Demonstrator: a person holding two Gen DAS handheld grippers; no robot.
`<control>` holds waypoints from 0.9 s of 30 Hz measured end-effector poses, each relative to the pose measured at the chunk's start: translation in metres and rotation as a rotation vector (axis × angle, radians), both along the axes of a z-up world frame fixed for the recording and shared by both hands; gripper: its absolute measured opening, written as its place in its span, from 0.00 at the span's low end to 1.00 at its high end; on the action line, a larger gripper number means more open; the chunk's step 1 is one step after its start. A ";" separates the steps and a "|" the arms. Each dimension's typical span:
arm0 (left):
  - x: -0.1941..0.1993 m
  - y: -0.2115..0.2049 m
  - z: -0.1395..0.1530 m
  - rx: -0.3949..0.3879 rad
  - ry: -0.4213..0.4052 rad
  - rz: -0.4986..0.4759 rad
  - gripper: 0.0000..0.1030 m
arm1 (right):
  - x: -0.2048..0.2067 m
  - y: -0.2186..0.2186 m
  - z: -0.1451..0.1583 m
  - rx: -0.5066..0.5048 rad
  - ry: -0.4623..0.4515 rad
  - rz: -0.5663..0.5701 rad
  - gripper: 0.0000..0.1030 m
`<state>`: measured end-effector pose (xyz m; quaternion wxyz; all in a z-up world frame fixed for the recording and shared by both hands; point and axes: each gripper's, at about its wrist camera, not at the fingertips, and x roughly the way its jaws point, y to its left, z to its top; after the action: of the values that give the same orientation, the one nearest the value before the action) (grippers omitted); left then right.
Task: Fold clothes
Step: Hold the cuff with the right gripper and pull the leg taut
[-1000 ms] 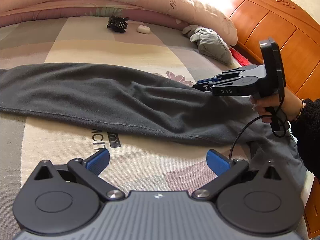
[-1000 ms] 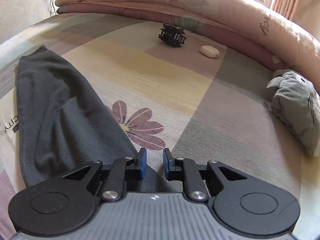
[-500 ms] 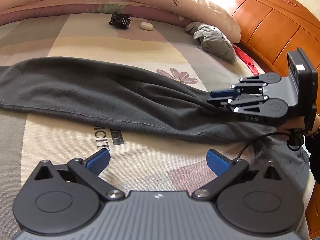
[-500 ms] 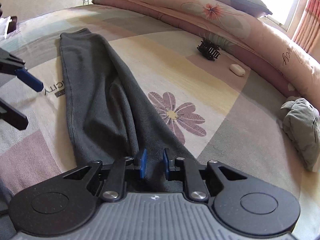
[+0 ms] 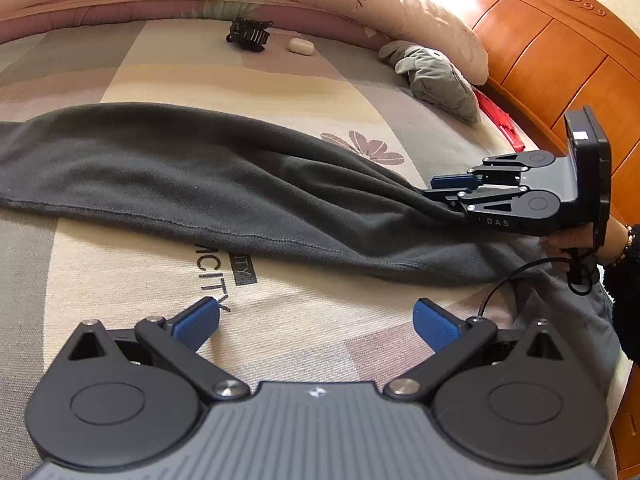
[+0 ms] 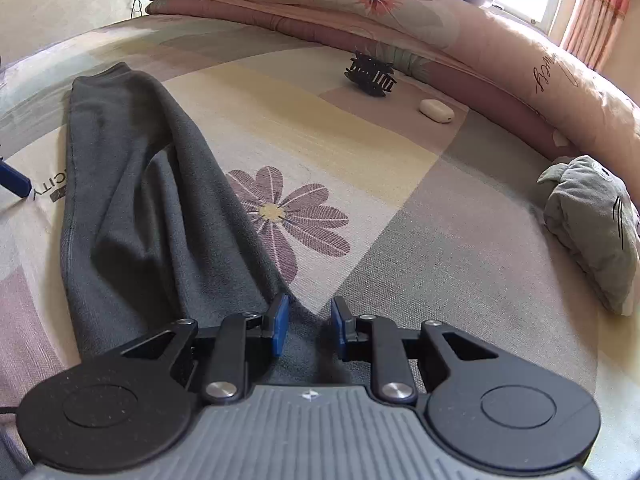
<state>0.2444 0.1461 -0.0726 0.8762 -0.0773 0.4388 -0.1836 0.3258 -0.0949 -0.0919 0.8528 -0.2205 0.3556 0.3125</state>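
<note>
Two grippers: left gripper (image 5: 316, 320) spread, empty above the bedsheet (image 5: 320, 92)
Right gripper (image 5: 446, 190): pinching the grey trousers (image 5: 200, 176)

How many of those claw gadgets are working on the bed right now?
2. The left claw hovers open above the bedsheet, short of the dark grey garment. The right claw pinches the garment's near end. None seem hidden.
</note>
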 end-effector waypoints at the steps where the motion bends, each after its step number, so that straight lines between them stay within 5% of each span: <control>1: 0.000 -0.001 0.000 0.001 0.000 -0.001 0.99 | -0.003 0.000 0.000 -0.004 -0.004 0.006 0.26; 7: 0.001 -0.001 -0.001 0.004 0.004 -0.004 0.99 | -0.003 0.004 0.002 -0.034 0.018 0.032 0.25; 11: 0.000 0.001 -0.001 -0.003 0.002 -0.001 0.99 | -0.004 0.014 0.006 -0.085 -0.054 0.027 0.04; 17: -0.001 0.003 0.000 -0.007 -0.004 0.003 0.99 | 0.009 0.023 0.016 -0.124 -0.217 -0.070 0.03; 22: -0.002 0.006 0.001 -0.007 -0.003 0.010 0.99 | 0.034 0.035 0.007 -0.177 -0.201 -0.119 0.02; 27: -0.001 0.018 0.005 -0.015 -0.005 0.050 0.99 | 0.013 0.056 0.031 -0.030 -0.195 -0.017 0.08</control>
<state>0.2430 0.1640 -0.0678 0.8810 -0.0945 0.4332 -0.1650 0.3386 -0.0388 -0.0614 0.8827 -0.2594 0.2774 0.2768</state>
